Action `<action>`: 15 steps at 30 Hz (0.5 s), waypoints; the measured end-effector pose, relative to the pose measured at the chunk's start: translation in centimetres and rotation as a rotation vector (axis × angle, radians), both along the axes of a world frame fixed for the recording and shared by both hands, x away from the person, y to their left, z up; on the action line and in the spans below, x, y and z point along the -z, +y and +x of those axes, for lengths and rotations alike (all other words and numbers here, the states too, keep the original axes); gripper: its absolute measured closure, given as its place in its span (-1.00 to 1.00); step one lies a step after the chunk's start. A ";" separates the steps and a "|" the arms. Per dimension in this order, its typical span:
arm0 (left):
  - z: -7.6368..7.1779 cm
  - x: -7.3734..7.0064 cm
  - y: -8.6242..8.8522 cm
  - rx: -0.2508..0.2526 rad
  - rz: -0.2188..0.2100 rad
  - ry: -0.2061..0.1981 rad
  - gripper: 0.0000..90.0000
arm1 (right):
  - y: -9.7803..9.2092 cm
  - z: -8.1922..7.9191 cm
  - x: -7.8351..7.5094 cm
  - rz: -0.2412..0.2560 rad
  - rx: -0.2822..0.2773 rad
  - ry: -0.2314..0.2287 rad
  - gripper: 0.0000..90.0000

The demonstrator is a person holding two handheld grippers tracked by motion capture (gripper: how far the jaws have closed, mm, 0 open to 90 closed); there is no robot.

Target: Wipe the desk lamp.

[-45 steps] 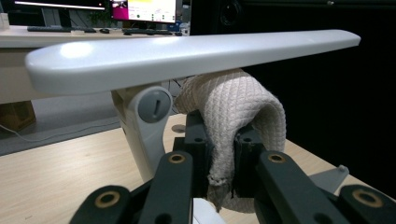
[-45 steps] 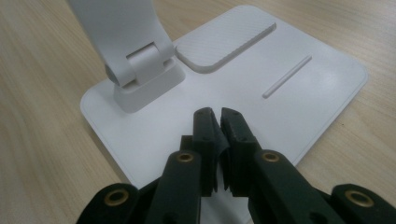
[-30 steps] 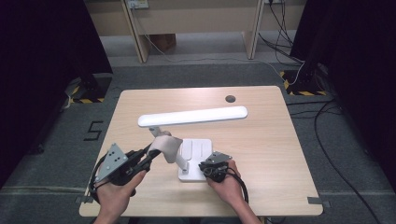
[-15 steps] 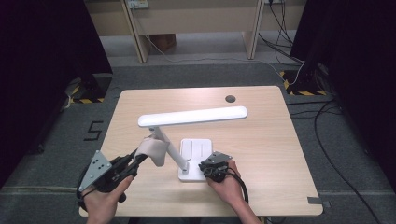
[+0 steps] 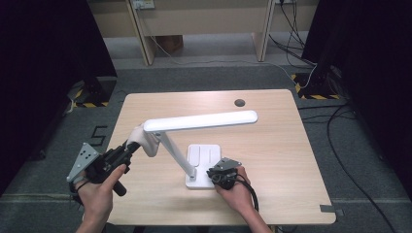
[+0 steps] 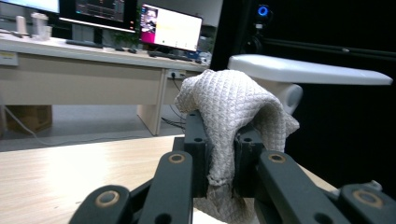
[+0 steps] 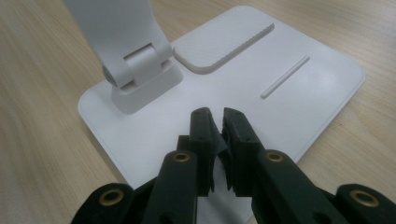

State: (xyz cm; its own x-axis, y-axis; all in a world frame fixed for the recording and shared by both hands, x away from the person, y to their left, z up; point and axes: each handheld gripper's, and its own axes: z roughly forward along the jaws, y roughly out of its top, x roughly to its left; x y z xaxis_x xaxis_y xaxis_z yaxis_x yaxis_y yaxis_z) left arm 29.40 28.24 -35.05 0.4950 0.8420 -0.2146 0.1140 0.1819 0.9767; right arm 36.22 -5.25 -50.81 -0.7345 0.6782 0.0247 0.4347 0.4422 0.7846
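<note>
Since the earlier pictures, the left gripper (image 5: pixel 127 148) has been drawn away to the left side of the counter (image 5: pixel 291 145), and the upper joint of the white desk lamp (image 5: pixel 194 141) has been raised, so that its arm now leans more steeply from the base (image 5: pixel 210 154) up to the left. The long lamp head (image 5: pixel 201 121) is held about level above the middle of the counter.

A whitish woven cloth (image 6: pixel 229 112) is pinched between the jaws of the left gripper; in the left gripper view it is seen folded over the jaw tips and hanging down between them. In the high view the cloth (image 5: pixel 137 136) is pressed against the joint where the lamp arm meets the head, at the left end of the head. The left hand (image 5: pixel 99 191) is seen at the near left corner of the counter.

The right gripper (image 5: pixel 221 171) is rested on the near right part of the lamp base, with the right hand (image 5: pixel 240 191) behind it. In the right gripper view its jaws (image 7: pixel 215 123) are nearly pressed together, with only a narrow gap and nothing between them, and their tips are set down on the flat white base (image 7: pixel 299 93), just beside the lower hinge (image 7: pixel 140 70) of the arm.

A small dark round spot (image 5: pixel 239 103) is seen near the far edge of the counter, well apart from the lamp.
</note>
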 end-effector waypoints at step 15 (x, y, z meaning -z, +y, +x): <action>0.9 0.7 -0.2 -0.001 0.004 0.033 0.77 | 0.0 0.0 0.0 0.001 -0.001 0.002 0.84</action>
